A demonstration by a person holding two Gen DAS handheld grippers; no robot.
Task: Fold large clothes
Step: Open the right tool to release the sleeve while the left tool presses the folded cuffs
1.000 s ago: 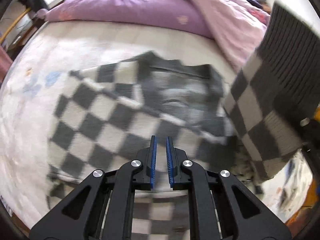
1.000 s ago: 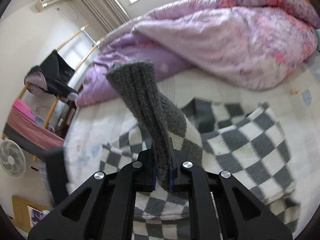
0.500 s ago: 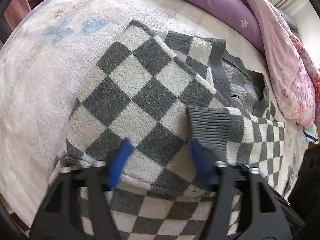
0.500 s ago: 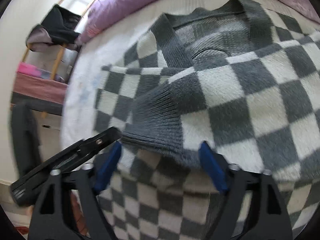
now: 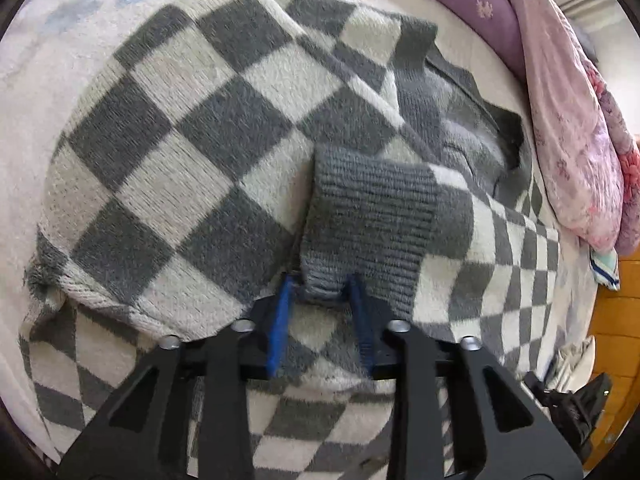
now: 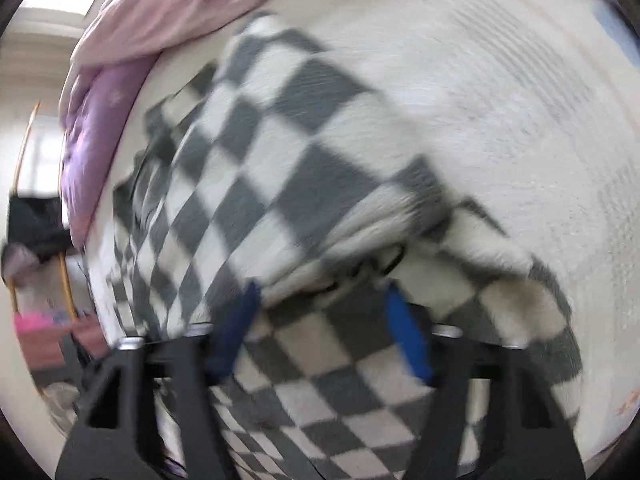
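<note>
A grey-and-white checkered knit sweater (image 5: 208, 128) lies spread on the white quilted bed cover (image 6: 520, 92), both sleeves folded over its body. The left gripper (image 5: 320, 280) stands partly open, its blue pads flanking the grey ribbed cuff (image 5: 368, 216) at 12 o'clock without clamping it. The right gripper (image 6: 324, 292) gapes wide, empty, over the sweater's folded edge. A purple-pink duvet (image 5: 568, 120) is heaped at 2 o'clock.

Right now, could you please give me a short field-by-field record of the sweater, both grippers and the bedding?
garment: checkered sweater lying on the bed sheet, sleeves folded across the body
cuff: ribbed grey cuff lying on the sweater front
left gripper: open, pads either side of the cuff edge
right gripper: open, at a folded sweater edge; view blurred
bedding: purple quilt behind the sweater
</note>
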